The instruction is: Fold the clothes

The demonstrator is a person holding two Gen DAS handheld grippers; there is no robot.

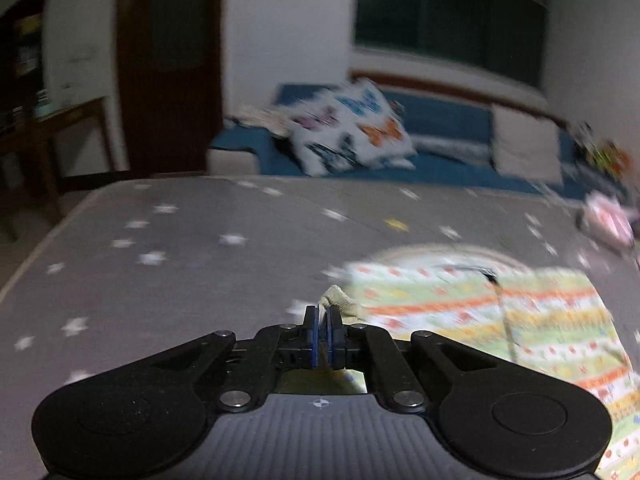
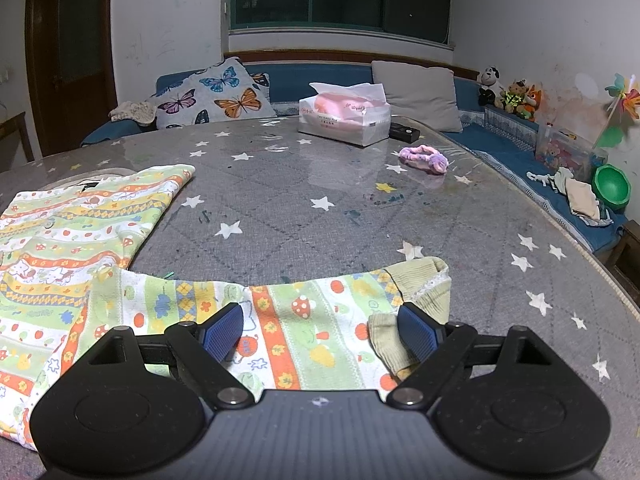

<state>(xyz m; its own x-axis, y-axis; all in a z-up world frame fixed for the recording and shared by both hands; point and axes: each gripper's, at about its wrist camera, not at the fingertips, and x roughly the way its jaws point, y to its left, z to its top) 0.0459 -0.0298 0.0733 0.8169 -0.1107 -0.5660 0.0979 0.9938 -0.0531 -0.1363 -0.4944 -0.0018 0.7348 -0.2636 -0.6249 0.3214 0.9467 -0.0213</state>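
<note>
Your left hand-held gripper [image 1: 323, 320] is pinched tight on the ribbed cuff [image 1: 340, 300] of the patterned child's top [image 1: 500, 320], just ahead of its tips. Carry that sleeve flat across the body. Your right hand-held gripper [image 2: 320, 332] gapes wide over the other sleeve [image 2: 304, 320] on the worktop [image 2: 320, 220]; pin it.

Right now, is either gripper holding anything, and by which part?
Left gripper pinches the patterned garment by its beige cuff. Right gripper is open, holding nothing.

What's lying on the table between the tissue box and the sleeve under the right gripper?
In the right wrist view, only bare star-patterned tablecloth lies between the tissue box and the sleeve. The pink headband sits off to the right.
</note>
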